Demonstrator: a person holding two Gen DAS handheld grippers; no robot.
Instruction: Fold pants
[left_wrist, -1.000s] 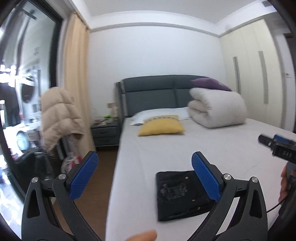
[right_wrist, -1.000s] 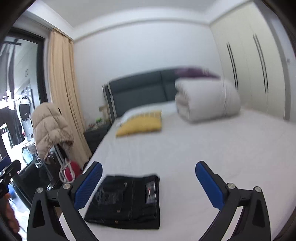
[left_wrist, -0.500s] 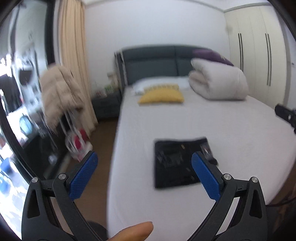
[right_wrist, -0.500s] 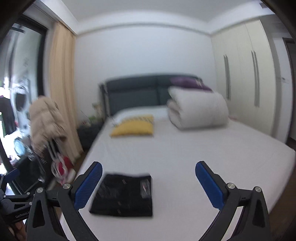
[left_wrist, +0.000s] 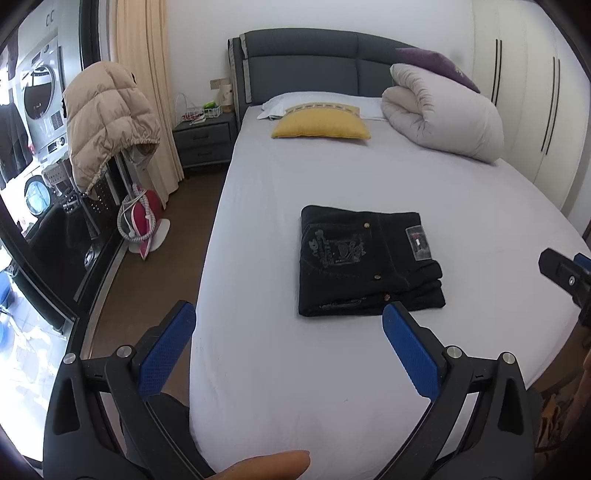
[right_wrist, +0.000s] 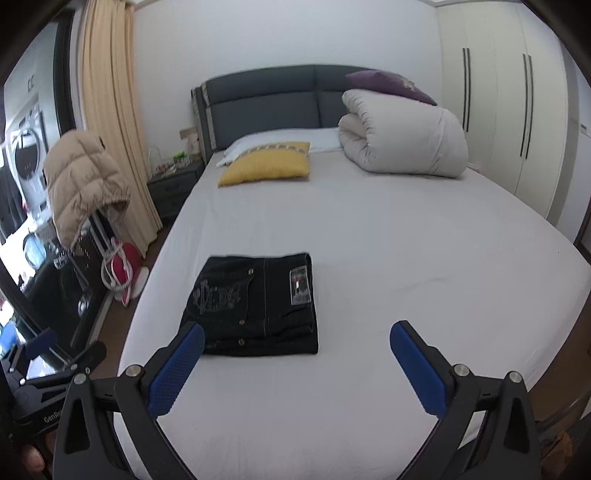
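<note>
Dark denim pants (left_wrist: 364, 260) lie folded into a flat rectangle on the white bed sheet (left_wrist: 332, 177), near the bed's left side; they also show in the right wrist view (right_wrist: 255, 304). My left gripper (left_wrist: 290, 334) is open and empty, held back from the pants above the bed's near edge. My right gripper (right_wrist: 297, 349) is open and empty, just in front of the pants' near edge. Part of the right gripper shows at the right edge of the left wrist view (left_wrist: 565, 275).
A yellow pillow (left_wrist: 320, 127) and a rolled white duvet (left_wrist: 443, 112) lie near the dark headboard (left_wrist: 314, 68). A nightstand (left_wrist: 205, 142), a beige jacket on a rack (left_wrist: 107, 118) and a red appliance (left_wrist: 142, 221) stand left of the bed. Wardrobe doors (right_wrist: 498, 110) line the right.
Both grippers have pulled back and up from the bed and tilted down, so the folded pants now sit farther off. The pants have not moved.
</note>
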